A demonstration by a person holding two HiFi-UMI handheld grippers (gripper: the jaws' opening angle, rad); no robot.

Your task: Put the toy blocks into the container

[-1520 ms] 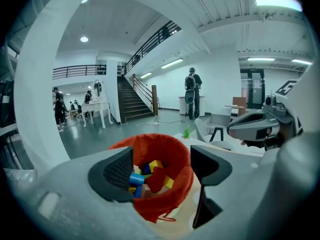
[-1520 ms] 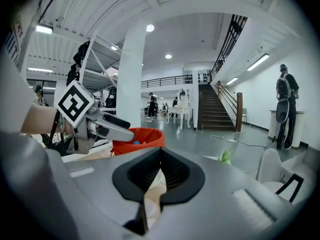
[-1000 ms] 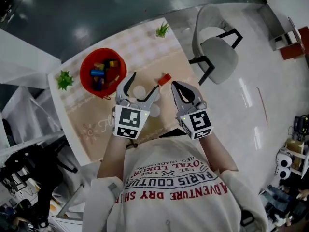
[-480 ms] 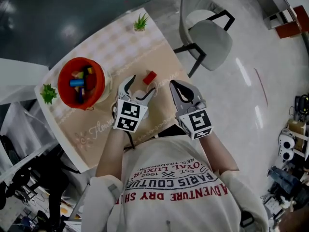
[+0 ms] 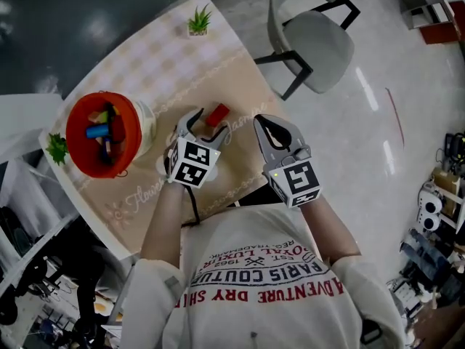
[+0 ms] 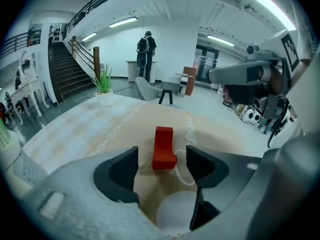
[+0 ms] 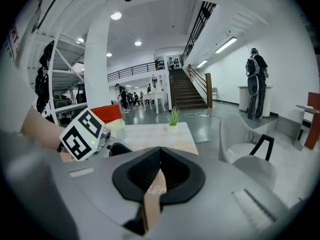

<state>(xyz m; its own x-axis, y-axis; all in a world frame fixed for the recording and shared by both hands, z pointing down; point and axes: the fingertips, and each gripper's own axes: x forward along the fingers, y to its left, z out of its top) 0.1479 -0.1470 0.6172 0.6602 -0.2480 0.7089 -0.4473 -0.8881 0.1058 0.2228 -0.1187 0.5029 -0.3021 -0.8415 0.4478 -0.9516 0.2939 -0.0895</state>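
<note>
A red toy block (image 5: 216,114) lies on the beige tablecloth (image 5: 138,195), right of the red bucket (image 5: 73,122) that holds several coloured blocks (image 5: 100,131). My left gripper (image 5: 208,121) is low over the cloth and its jaws are closing. In the left gripper view the red block (image 6: 163,147) sits between the two fingertips of the left gripper (image 6: 161,163), with a gap on each side. My right gripper (image 5: 266,125) hovers at the table's near right edge. In the right gripper view its jaws (image 7: 159,154) meet at the tip with nothing in them.
A small potted plant (image 5: 198,20) stands at the table's far corner and another (image 5: 56,149) left of the bucket. A grey chair (image 5: 316,42) stands beyond the table's right side. White shelving (image 5: 22,195) is on the left.
My left gripper has moved forward to the red block, which was ahead of its right fingertip and now lies between the tips. The right gripper has stayed shut beside it.
</note>
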